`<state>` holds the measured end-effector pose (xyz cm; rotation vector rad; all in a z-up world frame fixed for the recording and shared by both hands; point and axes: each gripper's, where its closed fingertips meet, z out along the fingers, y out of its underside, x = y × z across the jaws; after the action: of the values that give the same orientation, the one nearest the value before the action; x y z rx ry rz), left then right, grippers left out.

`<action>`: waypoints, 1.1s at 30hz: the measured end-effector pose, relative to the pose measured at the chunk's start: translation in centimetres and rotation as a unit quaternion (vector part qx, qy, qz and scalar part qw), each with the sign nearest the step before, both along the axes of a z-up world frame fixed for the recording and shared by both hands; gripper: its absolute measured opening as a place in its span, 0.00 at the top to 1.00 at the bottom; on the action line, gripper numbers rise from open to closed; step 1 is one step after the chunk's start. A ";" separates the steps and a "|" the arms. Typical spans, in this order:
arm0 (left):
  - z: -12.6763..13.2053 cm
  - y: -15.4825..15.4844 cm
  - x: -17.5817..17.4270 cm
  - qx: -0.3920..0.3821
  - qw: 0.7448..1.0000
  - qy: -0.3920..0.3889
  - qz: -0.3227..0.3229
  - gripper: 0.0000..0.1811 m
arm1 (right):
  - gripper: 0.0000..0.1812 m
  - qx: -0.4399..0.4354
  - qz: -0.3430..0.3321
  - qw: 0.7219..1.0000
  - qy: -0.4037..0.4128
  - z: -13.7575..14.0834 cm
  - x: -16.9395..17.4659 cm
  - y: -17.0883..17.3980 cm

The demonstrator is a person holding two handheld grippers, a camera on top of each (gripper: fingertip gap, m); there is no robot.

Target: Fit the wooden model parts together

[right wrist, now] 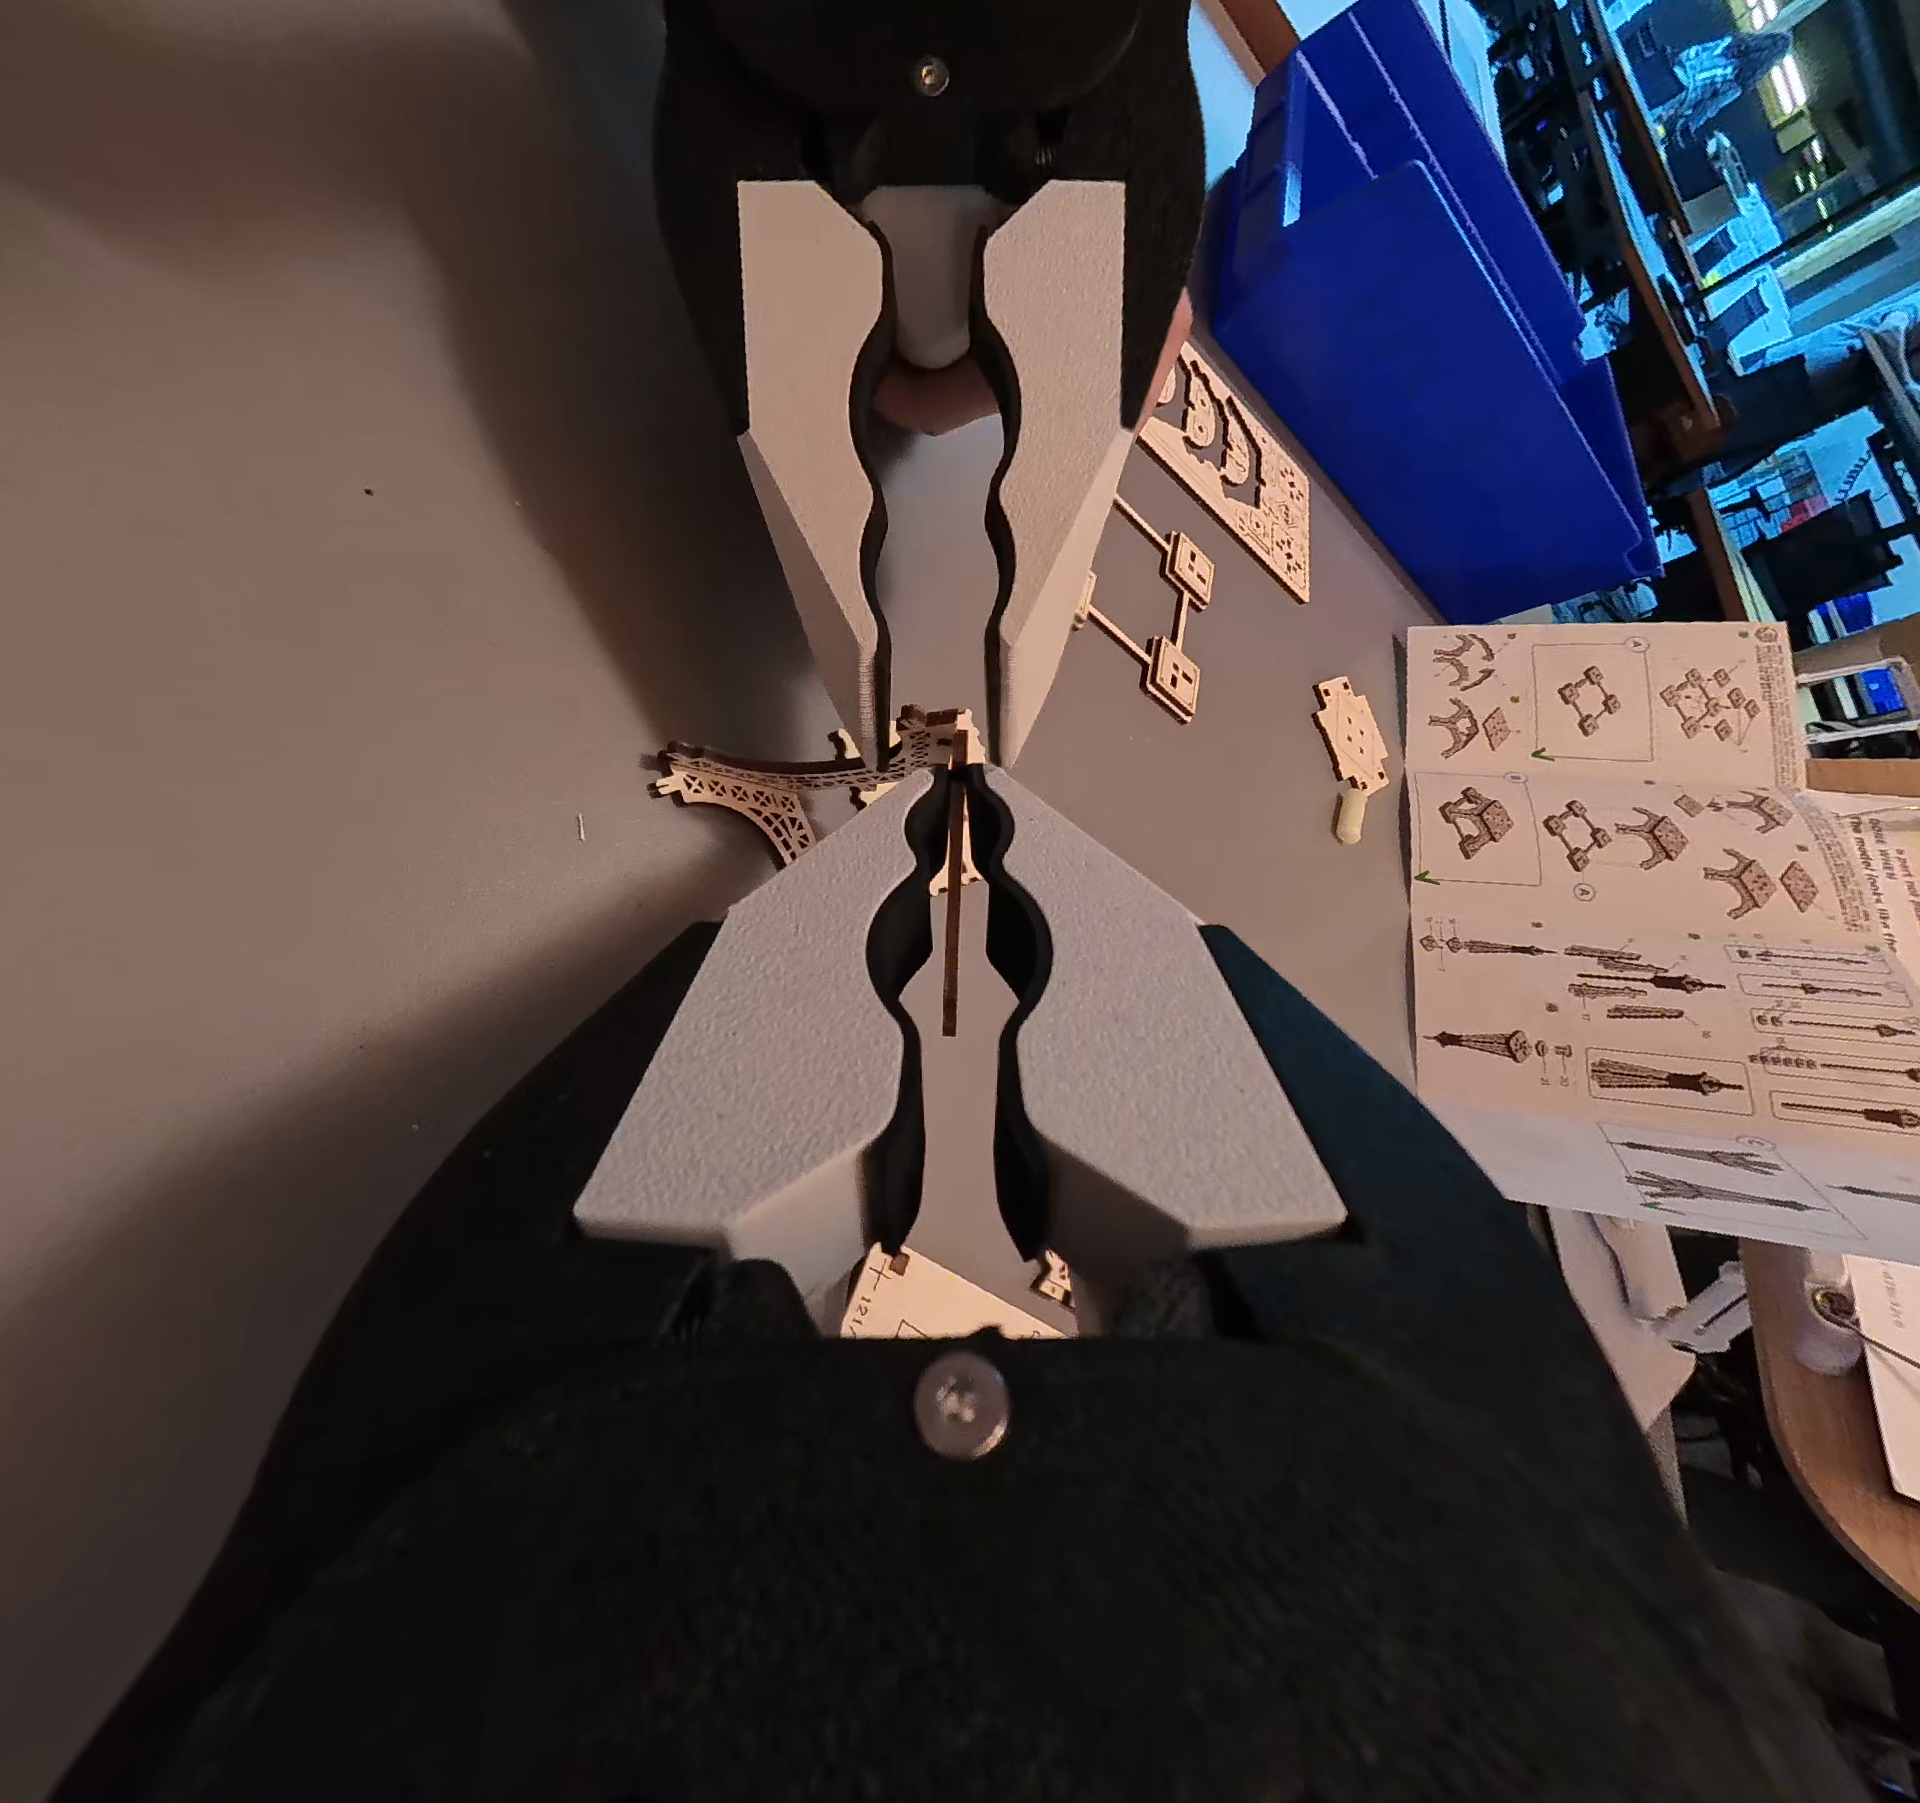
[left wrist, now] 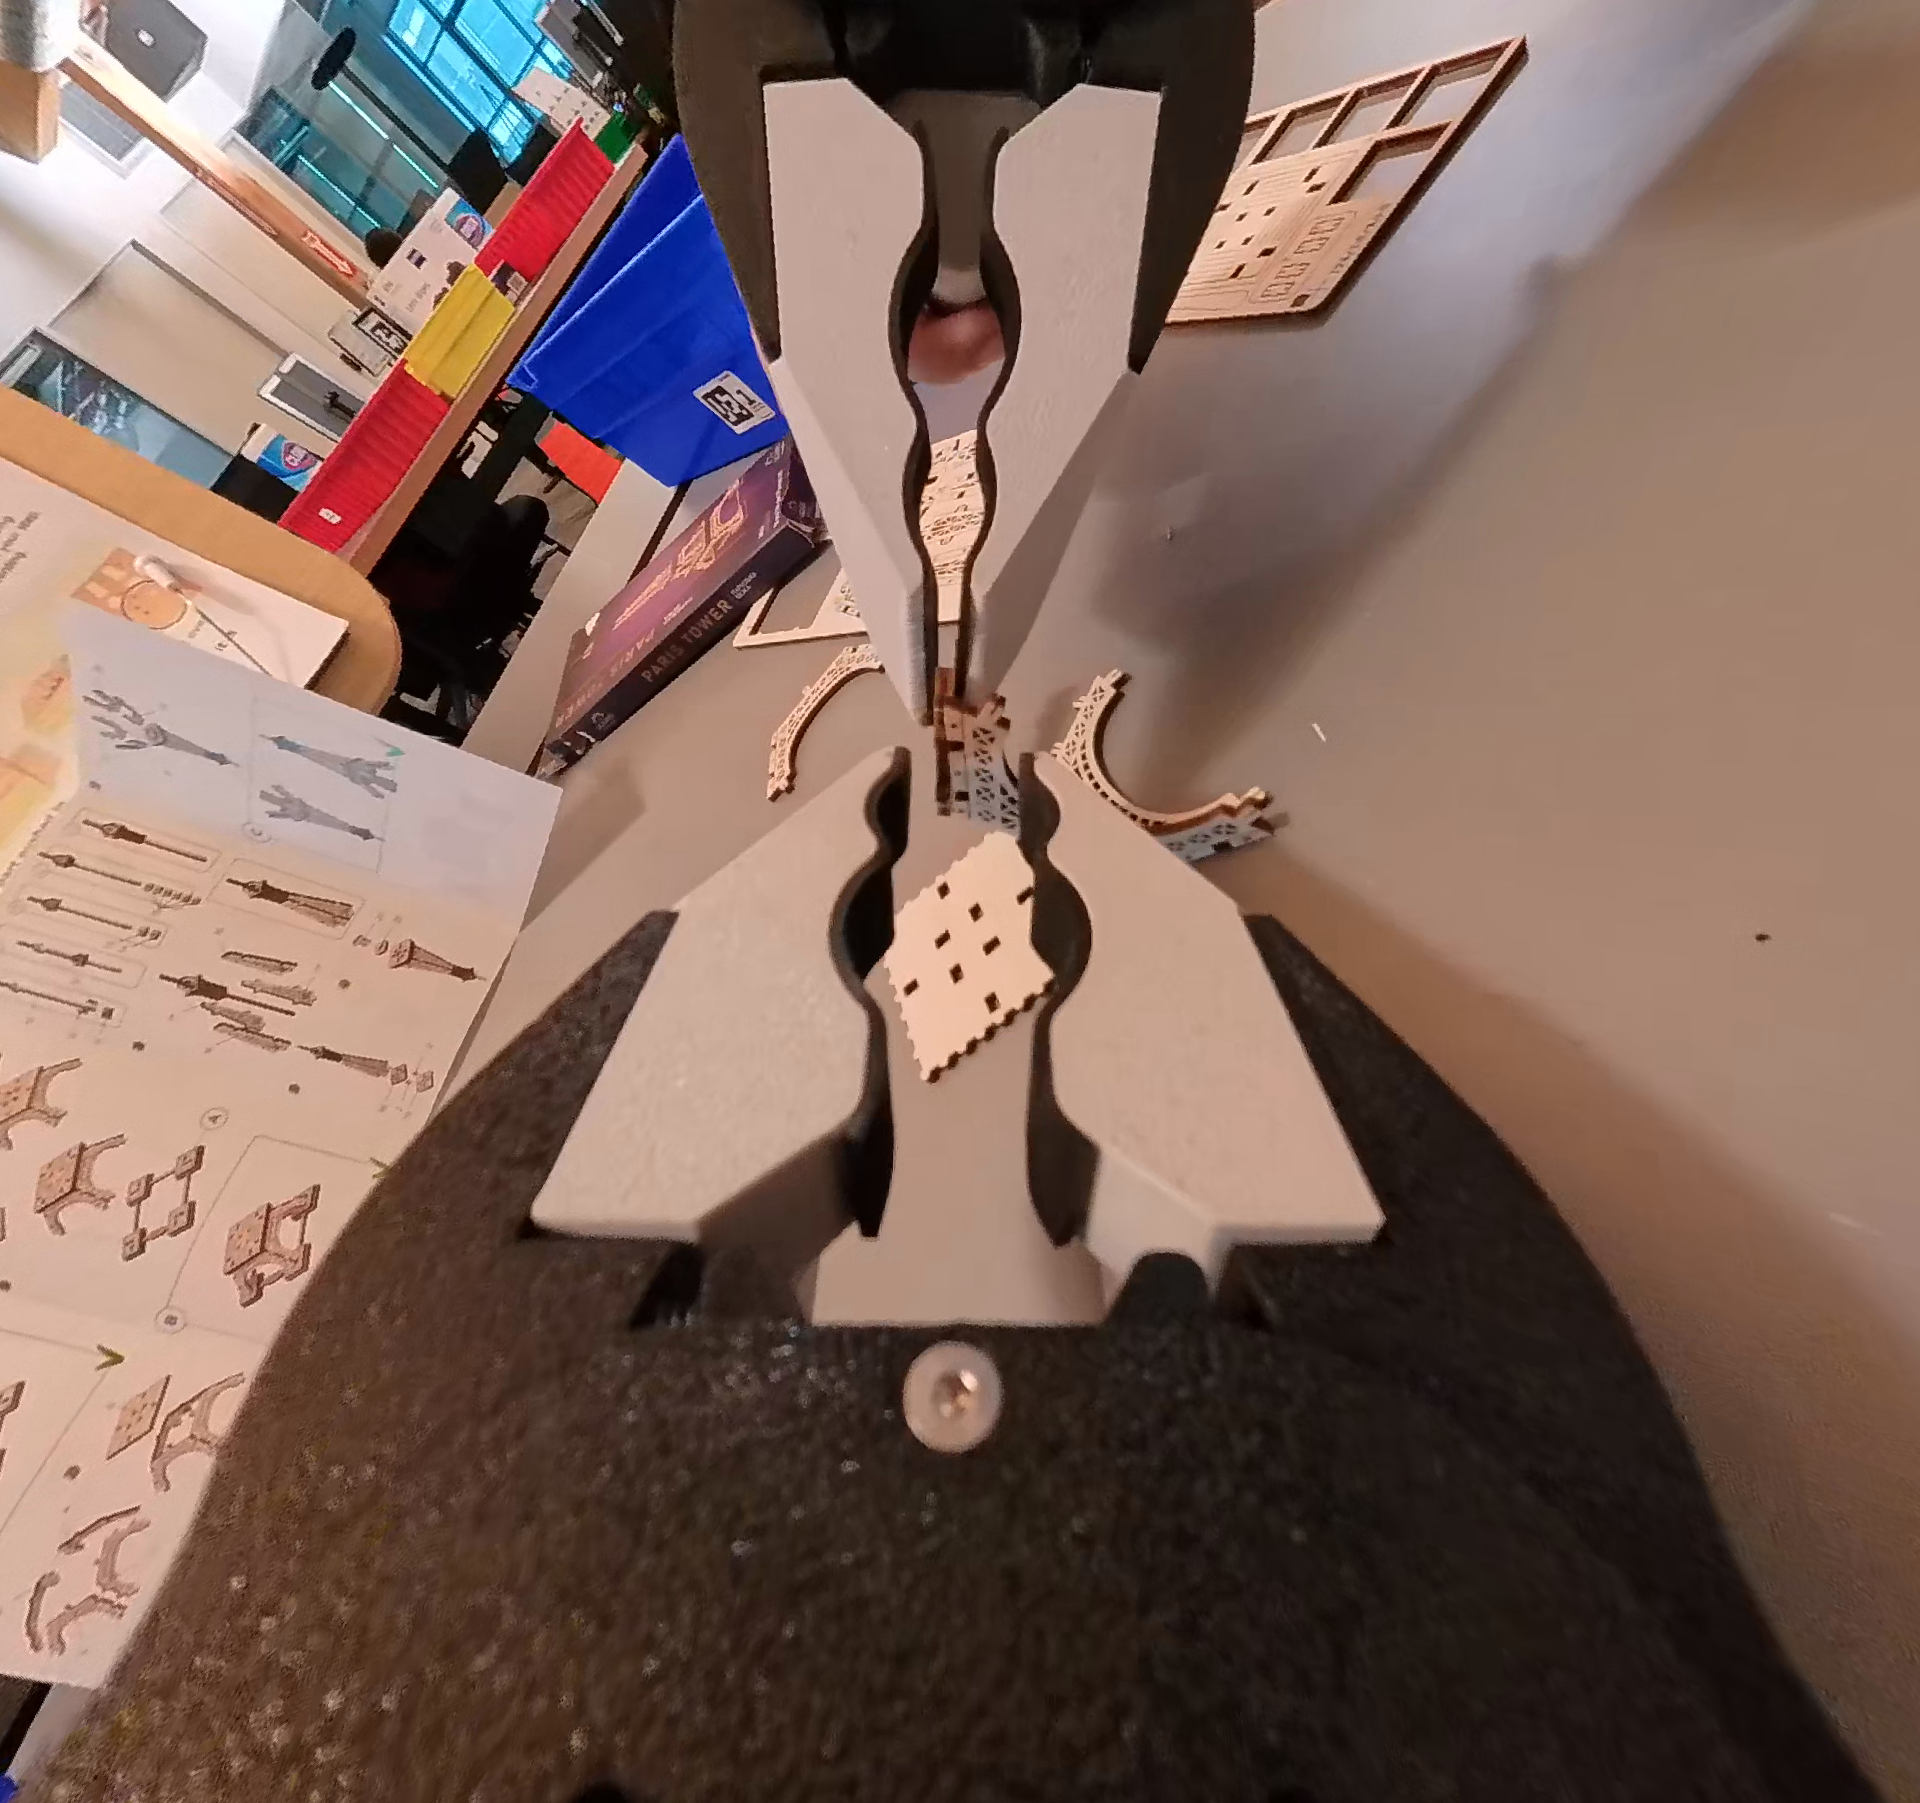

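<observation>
My left gripper (left wrist: 966, 766) has its fingers a little apart, and a lattice arch part (left wrist: 982, 787) fills the gap at the tips. An arch (left wrist: 1143, 787) spreads out beside it. A square slotted plate (left wrist: 971, 958) shows between the left fingers, nearer the camera. I cannot tell whether it is held or lies on the grey table (left wrist: 1558, 714). My right gripper (right wrist: 951, 785) faces the left gripper (right wrist: 940, 745) tip to tip. It is shut on a thin wooden piece (right wrist: 949, 922) seen edge-on. The right gripper also shows in the left wrist view (left wrist: 945, 704).
An instruction sheet (left wrist: 208, 1026) (right wrist: 1621, 922) lies beside the grippers. Blue bins (left wrist: 644, 319) (right wrist: 1403, 351), a dark box (left wrist: 675, 610) and a cut-out wooden sheet (left wrist: 1340, 184) stand farther off. A loose arch (left wrist: 821, 725), a linked frame part (right wrist: 1174, 610) and a small plate (right wrist: 1351, 735) lie nearby. From the left gripper's tips to the arch (left wrist: 1143, 787) is close to 4 cm. The left tips stand about 5 cm off the square slotted plate (left wrist: 971, 958).
</observation>
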<state>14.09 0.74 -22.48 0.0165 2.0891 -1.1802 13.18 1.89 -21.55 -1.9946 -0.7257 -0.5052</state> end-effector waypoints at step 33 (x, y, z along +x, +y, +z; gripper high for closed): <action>-0.2 -0.9 -0.3 0.000 0.999 0.013 -0.032 0.94 | 1.00 -0.005 0.004 1.000 0.008 -0.1 -0.4 -0.4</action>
<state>13.78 -0.14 -22.65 0.0679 2.1256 -1.2246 12.81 1.44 -21.60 -2.0026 -0.7273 -0.4826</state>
